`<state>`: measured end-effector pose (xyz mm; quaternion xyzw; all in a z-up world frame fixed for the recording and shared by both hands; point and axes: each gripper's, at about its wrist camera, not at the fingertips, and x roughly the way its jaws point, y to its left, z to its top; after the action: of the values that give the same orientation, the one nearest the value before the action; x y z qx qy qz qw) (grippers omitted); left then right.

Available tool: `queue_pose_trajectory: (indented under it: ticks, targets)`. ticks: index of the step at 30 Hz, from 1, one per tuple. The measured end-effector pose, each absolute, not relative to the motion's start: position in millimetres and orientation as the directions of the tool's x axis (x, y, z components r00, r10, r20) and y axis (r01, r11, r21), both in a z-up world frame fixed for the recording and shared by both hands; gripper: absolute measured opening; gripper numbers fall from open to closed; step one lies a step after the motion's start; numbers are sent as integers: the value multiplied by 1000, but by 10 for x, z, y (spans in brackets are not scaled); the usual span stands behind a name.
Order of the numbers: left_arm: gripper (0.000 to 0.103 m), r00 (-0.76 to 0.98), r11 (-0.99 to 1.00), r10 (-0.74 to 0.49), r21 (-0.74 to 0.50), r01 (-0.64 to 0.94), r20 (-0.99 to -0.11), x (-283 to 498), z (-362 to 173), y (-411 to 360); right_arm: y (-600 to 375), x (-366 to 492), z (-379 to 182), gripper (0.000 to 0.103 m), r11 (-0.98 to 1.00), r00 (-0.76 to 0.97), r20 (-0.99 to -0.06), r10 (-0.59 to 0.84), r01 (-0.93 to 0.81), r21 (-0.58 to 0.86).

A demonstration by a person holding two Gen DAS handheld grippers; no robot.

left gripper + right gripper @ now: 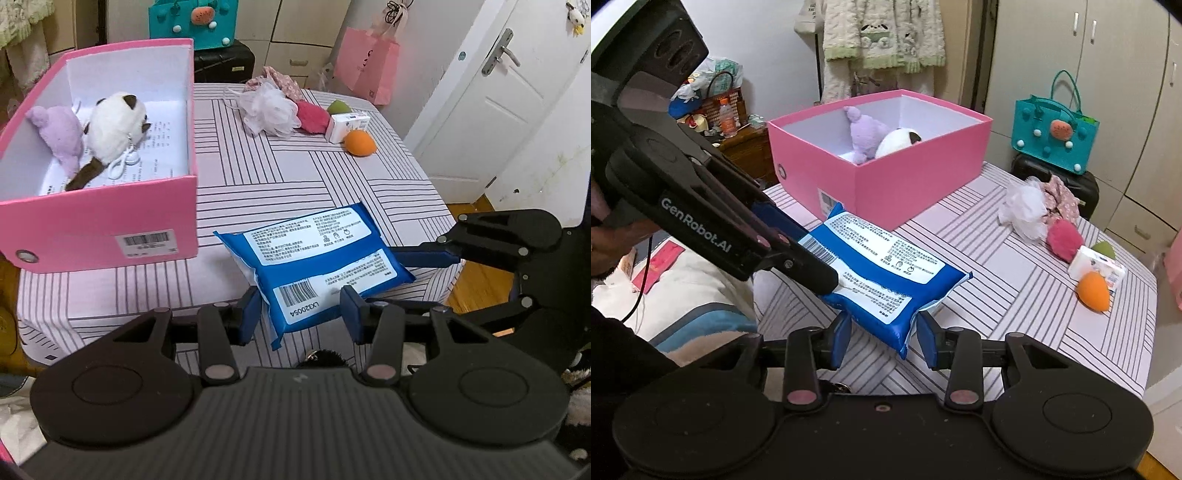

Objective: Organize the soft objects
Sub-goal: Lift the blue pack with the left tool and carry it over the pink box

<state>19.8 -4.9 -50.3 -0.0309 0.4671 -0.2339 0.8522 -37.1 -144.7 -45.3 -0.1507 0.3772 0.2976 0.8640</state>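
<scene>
A blue pack of wet wipes (314,251) (886,266) hangs above the striped table, held at two ends. My left gripper (301,310) is shut on its barcode end. My right gripper (884,328) is shut on the opposite end. In the left wrist view one of the right gripper's fingers (428,254) reaches the pack from the right. The pink box (92,229) (905,184) stands just beyond, with a purple plush (61,136) (864,133) and a white cat plush (114,129) (897,142) inside.
On the table's far side lie a white mesh puff (269,110), a floral cloth (280,81), a red puff (312,116), a green sponge (339,107), an orange sponge (360,142) and a small tissue pack (347,125). A teal bag (1056,136) sits on a suitcase behind.
</scene>
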Motion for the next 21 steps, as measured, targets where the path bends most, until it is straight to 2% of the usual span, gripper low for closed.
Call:
queue_pose_trajectory:
  ticks: [8, 21]
  targets:
    - [45, 443, 862, -481, -317, 395, -757, 132, -291, 233, -1325, -357, -258, 44, 755, 549, -716, 432, -654, -46]
    - [46, 587, 889, -441, -240, 390, -679, 316, 145, 612, -970, 85, 118, 44, 734, 602, -633, 488, -675, -77]
